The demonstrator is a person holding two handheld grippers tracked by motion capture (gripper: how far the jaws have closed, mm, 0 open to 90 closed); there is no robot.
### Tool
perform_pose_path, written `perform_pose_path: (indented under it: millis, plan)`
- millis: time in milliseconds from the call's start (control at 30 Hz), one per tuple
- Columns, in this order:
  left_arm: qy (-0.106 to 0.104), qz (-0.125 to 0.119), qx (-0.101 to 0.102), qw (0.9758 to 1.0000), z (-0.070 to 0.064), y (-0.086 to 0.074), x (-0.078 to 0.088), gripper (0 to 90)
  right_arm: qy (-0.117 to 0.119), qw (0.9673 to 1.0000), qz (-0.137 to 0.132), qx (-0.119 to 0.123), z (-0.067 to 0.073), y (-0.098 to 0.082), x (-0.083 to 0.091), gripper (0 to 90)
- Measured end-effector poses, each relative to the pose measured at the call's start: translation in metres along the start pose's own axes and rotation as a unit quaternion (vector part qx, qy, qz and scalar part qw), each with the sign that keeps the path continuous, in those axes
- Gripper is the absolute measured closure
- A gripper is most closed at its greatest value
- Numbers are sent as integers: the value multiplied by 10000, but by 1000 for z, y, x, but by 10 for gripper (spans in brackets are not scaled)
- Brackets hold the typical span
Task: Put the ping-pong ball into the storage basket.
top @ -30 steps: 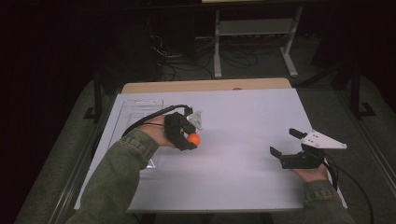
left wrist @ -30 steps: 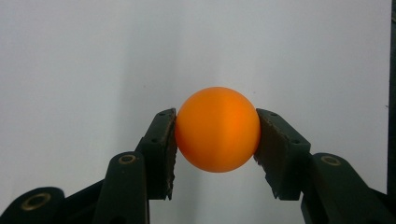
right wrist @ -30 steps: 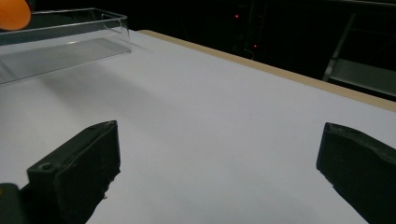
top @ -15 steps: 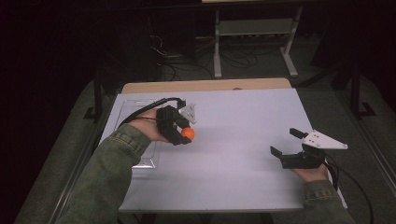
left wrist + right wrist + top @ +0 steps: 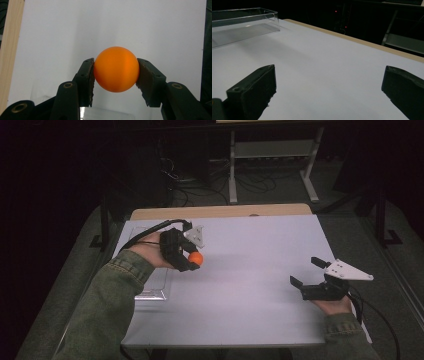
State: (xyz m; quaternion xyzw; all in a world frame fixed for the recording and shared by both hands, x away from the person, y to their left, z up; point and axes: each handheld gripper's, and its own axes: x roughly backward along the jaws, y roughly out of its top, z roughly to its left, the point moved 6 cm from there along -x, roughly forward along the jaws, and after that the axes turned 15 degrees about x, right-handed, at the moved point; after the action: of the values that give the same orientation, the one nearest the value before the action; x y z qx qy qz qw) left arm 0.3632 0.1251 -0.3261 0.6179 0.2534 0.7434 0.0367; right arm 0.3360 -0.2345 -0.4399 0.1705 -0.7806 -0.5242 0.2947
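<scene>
An orange ball is held above the white table top at its left side, with my left gripper shut on it. In the left gripper view the ball sits squeezed between the two black jaws, my left gripper looking down on the white surface. My right gripper rests low near the table's right front, its jaws wide apart and holding nothing. The right gripper view shows my right gripper open over bare white surface.
A clear plastic tray lies along the table's left edge, partly under the left forearm; it appears as a clear box at the far left of the right gripper view. A wooden strip borders the far edge. Dark floor, cables and a white rack stand beyond.
My left gripper has carried the orange ball toward the far left of the table, away from the centre. The right gripper has stayed where it was.
</scene>
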Motion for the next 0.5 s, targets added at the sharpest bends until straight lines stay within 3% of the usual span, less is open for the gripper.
perform_pose_path:
  millis: [500]
  plan:
    - [186,179,139,9996,10,-24,15,509,18,10000,17,12,1,0,0,0]
